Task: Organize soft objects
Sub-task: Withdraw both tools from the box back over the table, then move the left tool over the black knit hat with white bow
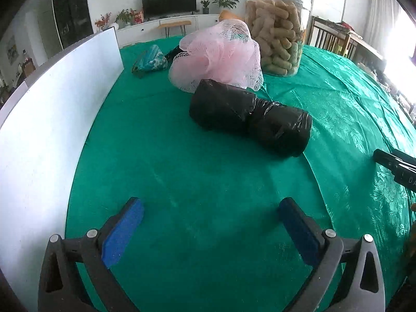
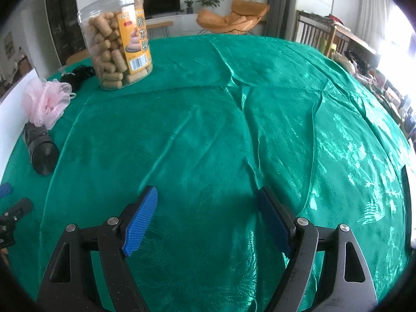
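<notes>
A black roll of plastic bags [image 1: 251, 118] lies on the green tablecloth [image 1: 195, 182], ahead of my left gripper [image 1: 210, 208], which is open and empty. Behind the roll sits a pink mesh bath sponge [image 1: 218, 57], and farther left a small teal patterned pouch [image 1: 150, 61]. In the right wrist view the roll [image 2: 40, 150] and sponge [image 2: 45, 101] lie at the far left. My right gripper [image 2: 208, 200] is open and empty over bare cloth [image 2: 234, 117].
A clear jar of snack sticks [image 1: 278, 31] stands behind the sponge; it also shows in the right wrist view [image 2: 117, 39]. A white board [image 1: 44, 119] stands along the left side. A dark object [image 2: 79, 74] lies beside the jar. Chairs and furniture surround the table.
</notes>
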{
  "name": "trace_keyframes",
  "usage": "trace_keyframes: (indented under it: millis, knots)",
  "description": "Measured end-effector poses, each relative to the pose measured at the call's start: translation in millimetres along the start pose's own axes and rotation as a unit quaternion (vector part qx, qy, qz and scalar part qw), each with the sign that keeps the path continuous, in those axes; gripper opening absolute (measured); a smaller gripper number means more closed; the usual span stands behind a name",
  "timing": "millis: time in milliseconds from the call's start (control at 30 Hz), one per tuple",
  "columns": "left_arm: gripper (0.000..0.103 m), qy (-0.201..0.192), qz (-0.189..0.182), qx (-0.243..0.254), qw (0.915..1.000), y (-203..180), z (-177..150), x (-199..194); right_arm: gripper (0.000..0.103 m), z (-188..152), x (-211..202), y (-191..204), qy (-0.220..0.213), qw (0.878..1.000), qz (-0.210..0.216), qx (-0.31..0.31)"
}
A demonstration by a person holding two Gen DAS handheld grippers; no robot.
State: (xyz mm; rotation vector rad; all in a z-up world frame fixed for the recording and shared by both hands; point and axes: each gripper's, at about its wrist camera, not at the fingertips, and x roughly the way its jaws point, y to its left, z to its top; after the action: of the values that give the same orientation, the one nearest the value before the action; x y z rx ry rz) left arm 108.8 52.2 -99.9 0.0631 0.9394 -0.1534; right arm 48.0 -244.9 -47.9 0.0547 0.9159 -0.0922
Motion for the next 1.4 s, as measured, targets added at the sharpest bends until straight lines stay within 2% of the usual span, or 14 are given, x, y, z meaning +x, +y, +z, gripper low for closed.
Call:
trace_keyframes:
  millis: [533,667,767,833,900,967,1067,1133,1200,1233,1267,1333,1400]
  knots:
    - [0.103,0.0,-0.001,0.0,1.0,0.4,0.2,-0.7,0.084,-3.4,5.1,4.7,0.001,1.0,-0.006,0.007]
    - [0.103,0.036,-0.008,-0.008,0.9993,0.6,3.7,-3.1,0.084,-3.5,5.1,4.9,0.001,1.0,-0.006,0.007]
    - [0.103,0.001,-0.024,-0.043,0.9988,12.4,25.6,-28.7,0.084,-3.5,5.2,5.0,0.001,1.0,-0.007,0.007]
    - [0.103,-0.014,-0.017,-0.07,0.9973,24.5,49.5,-38.1,0.084,-3.5,5.3,5.2,0.001,1.0,-0.007,0.007]
    - [0.103,-0.01,-0.003,-0.105,0.9944,39.5,75.5,-33.2,0.084,-3.5,5.2,5.1,0.001,1.0,-0.007,0.008]
    - [0.103,0.015,0.007,-0.14,0.99,51.2,93.3,-15.0,0.084,-3.5,5.3,5.3,0.001,1.0,-0.007,0.008]
    - [0.103,0.074,-0.023,-0.151,0.9855,55.5,117.2,35.7,0.084,-3.5,5.4,5.4,0.001,1.0,-0.007,0.008]
    - [0.102,0.088,-0.03,-0.14,0.9859,47.5,124.8,56.1,0.084,-3.5,5.4,5.4,0.001,1.0,-0.007,0.008]
    - [0.102,0.085,-0.059,-0.127,0.9865,27.6,128.9,62.6,0.084,-3.5,5.5,5.4,0.001,1.0,-0.006,0.008]
    - [0.102,0.082,-0.087,-0.116,0.986,12.7,129.8,62.9,0.084,-3.5,5.6,5.3,0.001,1.0,-0.005,0.009]
    - [0.102,0.08,-0.111,-0.101,0.9854,-2.1,130.1,61.9,0.084,-3.4,5.8,5.3,0.001,1.0,-0.005,0.009]
    - [0.103,0.073,-0.135,-0.054,0.9867,-36.9,131.3,56.4,0.084,-3.4,6.1,5.8,0.001,1.0,-0.006,0.008]
    - [0.103,0.072,-0.185,-0.021,0.9799,-61.7,131.1,48.3,0.084,-3.5,6.0,5.5,0.001,1.0,-0.005,0.009]
